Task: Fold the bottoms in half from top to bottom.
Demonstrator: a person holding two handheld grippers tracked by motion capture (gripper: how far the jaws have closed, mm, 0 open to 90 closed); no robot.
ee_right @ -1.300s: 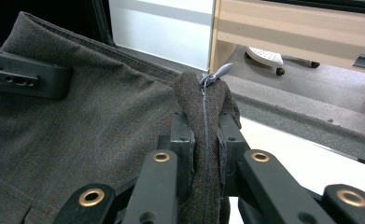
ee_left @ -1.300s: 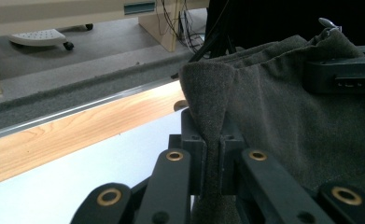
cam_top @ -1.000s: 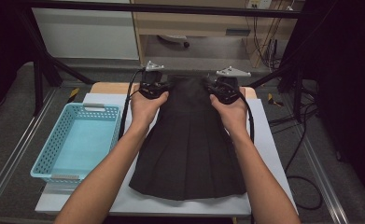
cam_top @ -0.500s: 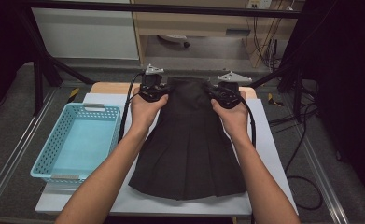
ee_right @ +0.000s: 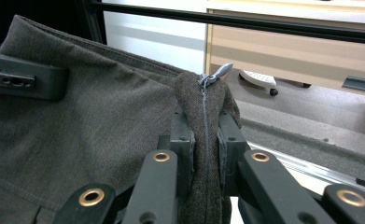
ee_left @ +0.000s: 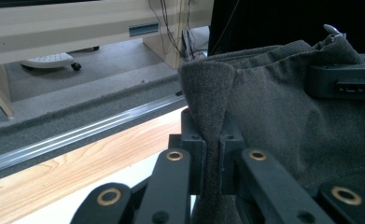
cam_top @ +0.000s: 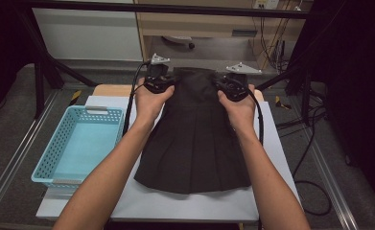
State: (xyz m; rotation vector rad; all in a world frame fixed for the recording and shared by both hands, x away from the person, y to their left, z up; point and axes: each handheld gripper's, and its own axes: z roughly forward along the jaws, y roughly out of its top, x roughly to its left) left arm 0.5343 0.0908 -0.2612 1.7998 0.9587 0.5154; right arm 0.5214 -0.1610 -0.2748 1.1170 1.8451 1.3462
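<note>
Left hand-held gripper [ee_left: 207, 161] & right hand-held gripper [ee_right: 203, 154] clamped on dark pleated skirt [cam_top: 194, 139] waistband

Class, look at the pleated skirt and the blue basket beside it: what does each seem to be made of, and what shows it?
Pleated skirt: probably a woven, wool-like cloth, matte dark grey with a fine fuzzy texture. Basket: likely moulded plastic, smooth light blue, its walls pierced with rows of holes.
</note>
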